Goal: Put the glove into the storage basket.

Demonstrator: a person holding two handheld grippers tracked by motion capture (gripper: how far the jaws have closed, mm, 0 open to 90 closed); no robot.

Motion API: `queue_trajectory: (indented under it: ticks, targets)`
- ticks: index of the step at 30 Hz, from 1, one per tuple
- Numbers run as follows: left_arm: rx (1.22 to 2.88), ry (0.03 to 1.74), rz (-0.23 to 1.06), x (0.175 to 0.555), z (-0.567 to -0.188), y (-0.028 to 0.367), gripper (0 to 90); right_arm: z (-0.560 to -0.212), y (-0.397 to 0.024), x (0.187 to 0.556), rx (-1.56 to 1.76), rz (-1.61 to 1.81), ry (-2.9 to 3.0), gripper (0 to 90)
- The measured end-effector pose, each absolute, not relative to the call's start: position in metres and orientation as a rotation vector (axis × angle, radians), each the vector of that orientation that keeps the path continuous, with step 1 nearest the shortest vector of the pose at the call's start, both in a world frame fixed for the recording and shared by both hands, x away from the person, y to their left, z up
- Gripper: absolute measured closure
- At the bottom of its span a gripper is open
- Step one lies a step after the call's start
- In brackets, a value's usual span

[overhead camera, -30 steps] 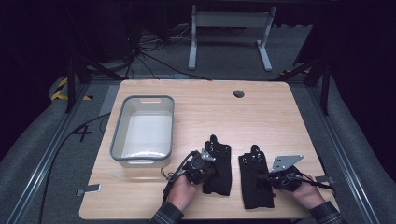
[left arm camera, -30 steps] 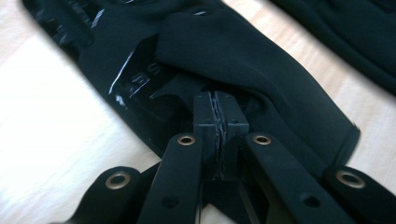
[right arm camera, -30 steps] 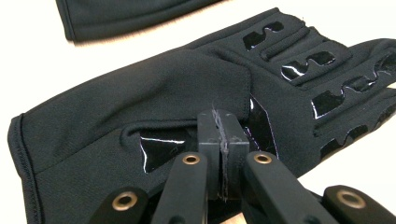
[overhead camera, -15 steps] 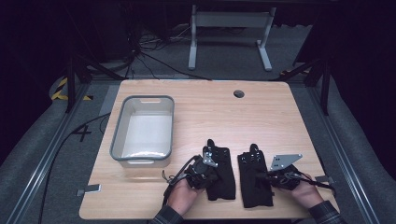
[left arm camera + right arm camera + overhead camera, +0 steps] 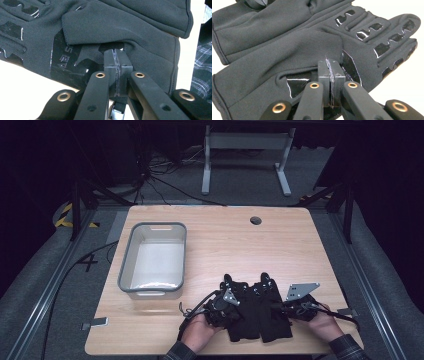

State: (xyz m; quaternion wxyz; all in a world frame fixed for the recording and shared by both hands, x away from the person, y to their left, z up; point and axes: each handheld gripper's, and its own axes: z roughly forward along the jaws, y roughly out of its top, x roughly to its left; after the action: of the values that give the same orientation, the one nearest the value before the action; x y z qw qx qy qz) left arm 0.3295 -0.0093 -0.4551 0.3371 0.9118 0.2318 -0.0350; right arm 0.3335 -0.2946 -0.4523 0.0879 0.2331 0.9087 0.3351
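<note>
From the high view, two black gloves lie side by side near the front edge of the wooden tabletop (image 5: 300, 245), the left glove (image 5: 243, 312) touching the right glove (image 5: 272, 312), fingers pointing away from the person and cuffs close to the front edge. The left tongs (image 5: 231, 304) sit on the left glove's outer side and the right tongs (image 5: 294, 307) on the right glove's outer side, each held by a hand that comes in from the bottom. A grey bin (image 5: 154, 260) stands well apart to the left, near the left edge of the tabletop, and a small round hole (image 5: 256, 220) lies near the far edge. Between the bin, the hole and the gloves the wood is bare, as is the strip along the right edge. In the left gripper view, the left tongs (image 5: 116, 53) are clenched, their jaws pressed flat together with a pinch of the left glove (image 5: 112, 27) caught at the tips; the fabric folds up just above them, and the glove's hemmed cuff edge runs down the right side with pale tabletop beyond it. In the right gripper view, the right tongs (image 5: 329, 63) are likewise clenched on the right glove (image 5: 287, 50), threads of cloth showing in the seam between the jaws; the shiny grip patches on the fingers lie to the right, and the cuff edge lies to the left.
</note>
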Motion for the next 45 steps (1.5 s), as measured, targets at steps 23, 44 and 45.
queue_trajectory:
  ticks: [23,44,45]
  targets:
    - [2.232,0.924,0.066,0.364,-0.456,0.019,52.0,-0.452,-0.295,0.332,0.693,0.991,2.700,90.0]
    - [2.189,0.821,-0.016,0.364,-0.435,0.011,87.5,-0.452,-0.294,0.331,0.687,0.989,2.692,90.0]
    - [2.175,0.815,-0.020,0.363,-0.433,0.010,87.5,-0.452,-0.294,0.331,0.688,0.989,2.690,90.0]
